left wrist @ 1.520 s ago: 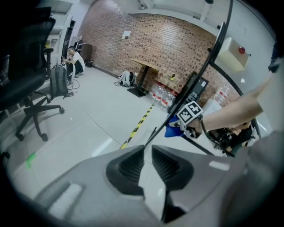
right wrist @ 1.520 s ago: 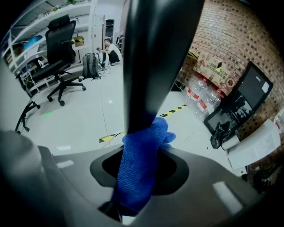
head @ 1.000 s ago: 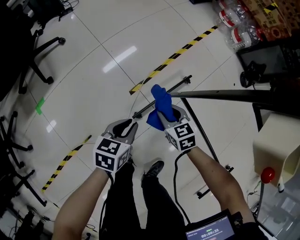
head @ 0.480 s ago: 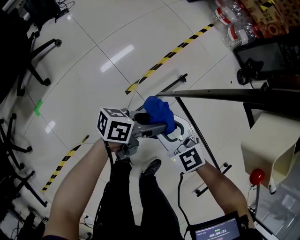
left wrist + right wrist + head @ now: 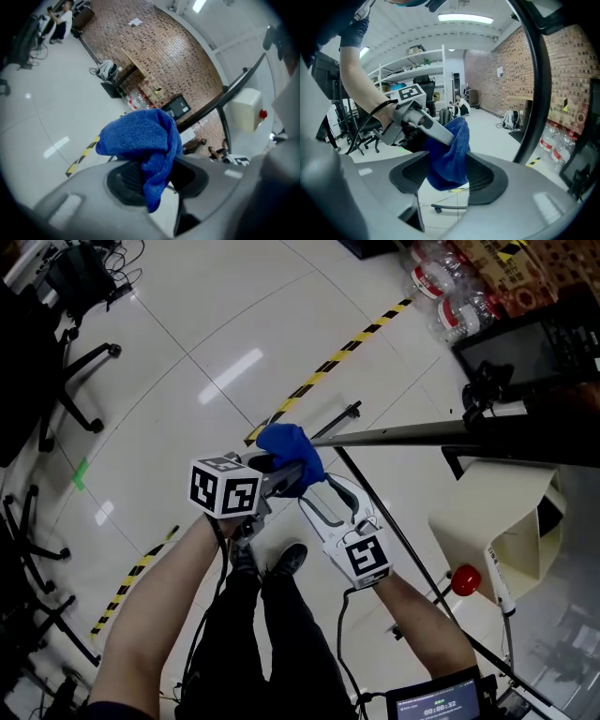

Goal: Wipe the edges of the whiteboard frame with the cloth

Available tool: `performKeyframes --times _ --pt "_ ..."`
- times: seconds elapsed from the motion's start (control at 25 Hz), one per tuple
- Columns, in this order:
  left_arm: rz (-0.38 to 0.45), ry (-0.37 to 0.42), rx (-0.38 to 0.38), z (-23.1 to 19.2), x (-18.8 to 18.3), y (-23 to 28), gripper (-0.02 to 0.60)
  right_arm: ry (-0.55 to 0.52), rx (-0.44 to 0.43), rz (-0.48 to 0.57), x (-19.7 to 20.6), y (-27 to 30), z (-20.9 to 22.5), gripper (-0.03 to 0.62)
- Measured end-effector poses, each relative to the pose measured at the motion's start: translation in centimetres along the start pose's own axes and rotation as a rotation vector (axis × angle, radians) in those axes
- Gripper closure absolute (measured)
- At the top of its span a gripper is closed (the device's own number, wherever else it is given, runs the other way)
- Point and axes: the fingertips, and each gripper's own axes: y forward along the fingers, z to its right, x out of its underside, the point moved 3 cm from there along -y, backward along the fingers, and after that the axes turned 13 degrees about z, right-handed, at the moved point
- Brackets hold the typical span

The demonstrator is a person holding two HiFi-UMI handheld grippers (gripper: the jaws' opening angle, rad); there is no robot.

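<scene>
Cloth — blue, bunched — sits pinched in the just-closed left gripper.

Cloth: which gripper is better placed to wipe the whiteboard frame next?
Left. The left gripper has just closed on the cloth, near the frame; the right gripper has just been opening, the cloth loose between its jaws.
</scene>
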Motion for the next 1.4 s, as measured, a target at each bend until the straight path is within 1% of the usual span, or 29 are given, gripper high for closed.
performKeyframes --times 0.04,0.12,0.2,0.24,0.32,0.4,0.52,0.64,0.76,0.92,1.0,1.2,1.4 --pt "0.013 0.004 -0.052 -1.1 -0.2 0.2 0.460 0.011 0.000 -0.004 0.4 -0.4 -0.2 0.354" --pt "0.044 -0.015 -0.137 -3.0 -0.2 0.7 0.457 0.025 -0.021 -0.020 1.3 -1.6 -1.0 0.361" --pt "0.071 -0.054 -0.188 -4.4 0.0 1.6 0.457 0.043 -0.041 -0.038 2.2 -3.2 -1.7 0.365" --pt "0.077 -0.079 -0.193 -4.9 0.1 2.2 0.457 0.062 -0.040 -0.048 2.7 -4.0 -2.0 0.367" --pt "0.071 -0.127 -0.174 -5.4 0.2 4.0 0.457 0.102 -0.033 -0.080 4.1 -5.5 -2.3 0.384" --pt "0.041 -0.146 -0.149 -5.8 0.5 6.3 0.457 0.133 -0.015 -0.122 6.0 -6.7 -2.2 0.396" --pt "-0.018 -0.136 -0.144 -7.1 1.2 10.0 0.456 0.193 0.032 -0.157 8.2 -7.3 -2.1 0.399" --pt "-0.070 -0.126 -0.151 -8.6 2.4 13.3 0.454 0.233 0.063 -0.158 9.4 -7.0 -2.5 0.401" --pt "-0.128 -0.122 -0.134 -9.2 4.3 15.5 0.454 0.261 0.047 -0.171 9.6 -6.1 -3.7 0.408" --pt "-0.176 -0.110 -0.069 -7.4 5.0 16.9 0.465 0.266 0.017 -0.185 9.5 -6.7 -4.9 0.430" --pt "-0.178 -0.127 -0.045 -6.4 4.5 16.7 0.465 0.280 0.014 -0.186 9.3 -7.1 -5.3 0.431" --pt "-0.139 -0.187 0.009 -3.3 2.5 15.8 0.465 0.285 -0.006 -0.188 8.5 -7.5 -6.1 0.436" --pt "-0.103 -0.210 0.071 0.1 0.1 14.4 0.465 0.285 -0.009 -0.159 6.8 -7.6 -7.0 0.442"
